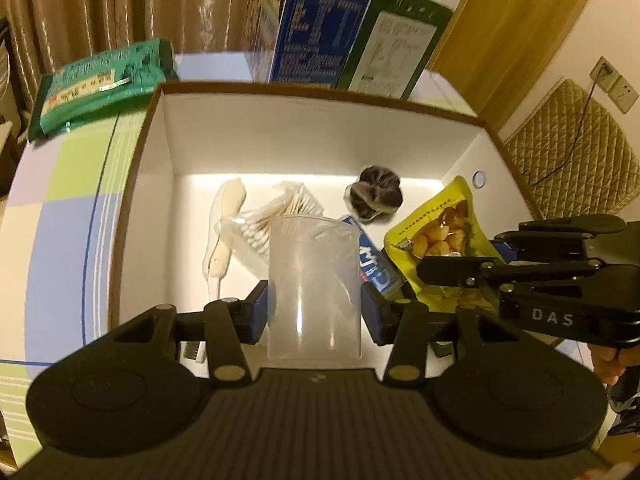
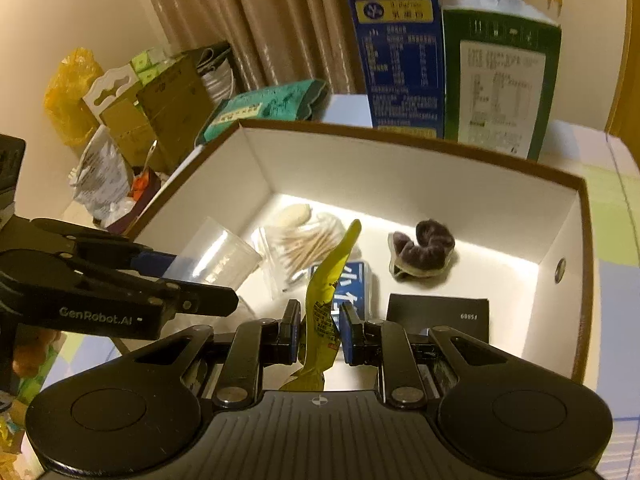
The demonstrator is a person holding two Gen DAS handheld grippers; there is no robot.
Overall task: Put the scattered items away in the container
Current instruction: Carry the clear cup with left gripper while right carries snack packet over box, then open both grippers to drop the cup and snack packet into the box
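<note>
Both views sit just behind their own tongs and look steeply down into the same open white box [image 1: 168,148], from close above its near edge.

The left wrist view faces the box squarely, with the right tongs [image 1: 424,268] entering from its right edge.

The right wrist view looks in from further right, with the left tongs [image 2: 236,300] crossing its left side.

Both share the box floor, the tall cartons [image 2: 394,52] behind it and the curtain [image 1: 100,4].

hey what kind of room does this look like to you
Probably a lived-in home room: beige curtains behind the table, a wall socket, and cartons and bags piled on the floor.
</note>
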